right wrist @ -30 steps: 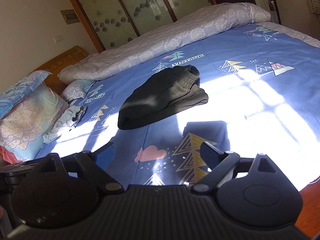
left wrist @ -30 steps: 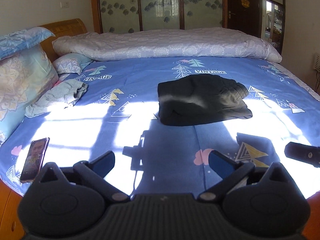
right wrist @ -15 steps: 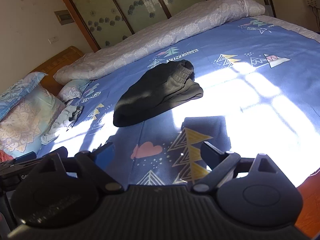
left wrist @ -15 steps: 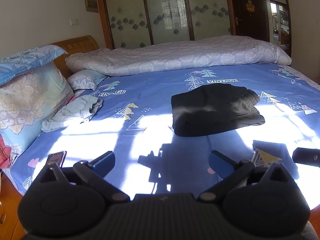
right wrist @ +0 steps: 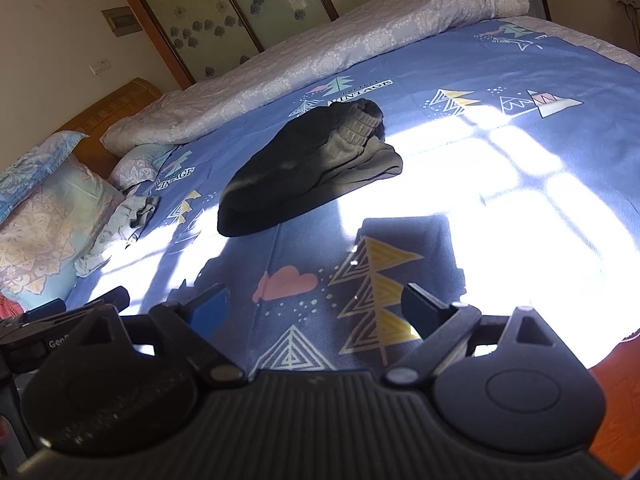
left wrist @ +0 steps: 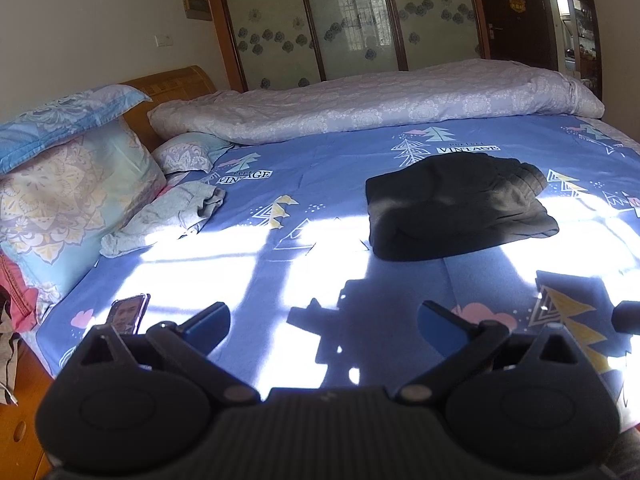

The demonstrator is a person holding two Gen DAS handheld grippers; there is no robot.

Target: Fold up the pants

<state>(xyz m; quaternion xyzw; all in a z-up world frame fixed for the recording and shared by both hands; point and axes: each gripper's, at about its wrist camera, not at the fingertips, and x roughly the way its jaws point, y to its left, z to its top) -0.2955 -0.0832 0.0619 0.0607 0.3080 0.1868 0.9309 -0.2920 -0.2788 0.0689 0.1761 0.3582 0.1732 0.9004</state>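
Dark fabric first: the pants [left wrist: 456, 208] lie mid-bed on the blue sheet [left wrist: 328, 184], already in a compact bundle w/ several layers stacked and the ribbed waistband or cuff showing at the far right end in the right wrist view [right wrist: 358, 128]. Looks to me like the fold is basically done, maybe fully. Edges are a bit uneven on the near side, so at most a tidy-up or one last flattening pass is left, imo.

Both claws are well clear of the garment. My left gripper [left wrist: 323, 320] has its jaws spread wide, nothing between them, hovering over the near part of the sheet. My right gripper [right wrist: 316, 306] is the same: jaws apart, empty, over the tree print near the bed edge.

Readable text: sheet print says "VINTAGE" under the tree motifs, in at least two spots [left wrist: 468, 149]; a smaller line above it is too blurry to read. Left rig body in the right wrist view shows "Gen" [right wrist: 56, 343], rest cut off.

Other stuff: phone [left wrist: 128, 314] at the near-left sheet edge, screen lit; grey garment [left wrist: 168, 216] crumpled by the pillows [left wrist: 68, 196]; rolled duvet [left wrist: 380, 104] along the far side.
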